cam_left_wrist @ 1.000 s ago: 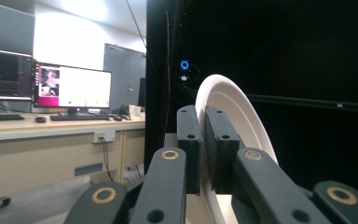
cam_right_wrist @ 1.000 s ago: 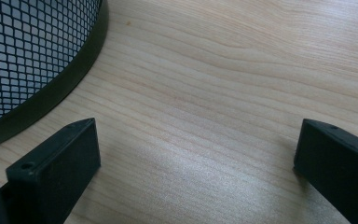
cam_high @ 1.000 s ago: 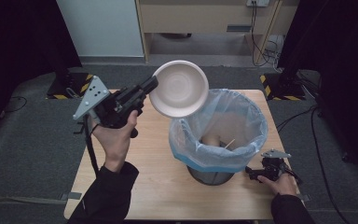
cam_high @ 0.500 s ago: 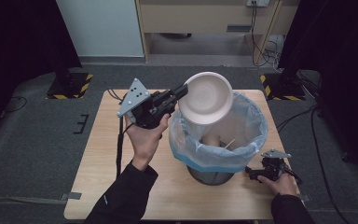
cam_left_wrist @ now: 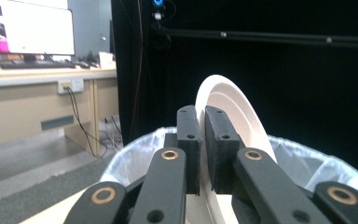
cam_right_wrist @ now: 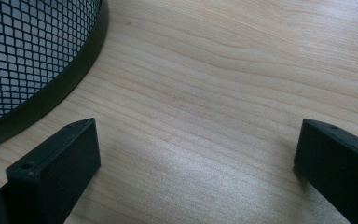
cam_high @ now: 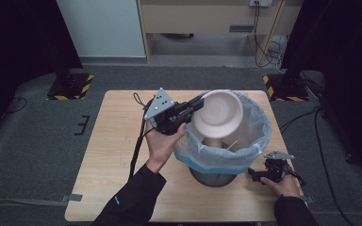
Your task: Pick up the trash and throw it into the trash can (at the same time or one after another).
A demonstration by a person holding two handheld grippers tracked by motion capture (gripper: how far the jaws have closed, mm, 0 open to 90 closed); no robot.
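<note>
R claw [cam_high: 259, 176] sits low on the table [cam_high: 118, 141] at my near R corner, just beside the bin [cam_high: 217, 176] base. Jaws wide apart w/ nothing between them, bare wood under; mesh wall of bin [cam_right_wrist: 23, 51] close at one side in the right gripper view. Idle, not part of the work at present.

L hand [cam_high: 162, 143] next, raised over mid-table. L claw [cam_high: 195, 104] is clamped on the plate [cam_high: 218, 114] rim: in the left gripper view the pads [cam_left_wrist: 189, 140] stand nearly together w/ only the thin plate [cam_left_wrist: 235, 116] edge between them. Grip looks firm, plate on edge, tilted.

Change noted: 1 s ago the plate was held left of the bin, clear of the liner [cam_high: 259, 141]. Half a sec ago it had reached the near rim. Now it has moved further across and hangs over the bin mouth, face turned toward the opening. R claw has not shifted in that time.

Inside the bin: some brownish waste and a thin stick visible at bottom; can't ID further.

Assessment: carry phase approx. done, plate is positioned for drop or scrape-off into the bin. Next move, in my judgement, calls for parting the L jaws, or more tilt. Risk: plate edge snagging the liner and dragging it off the rim.

Beyond the table: grey floor [cam_high: 37, 141], desk at far wall.
</note>
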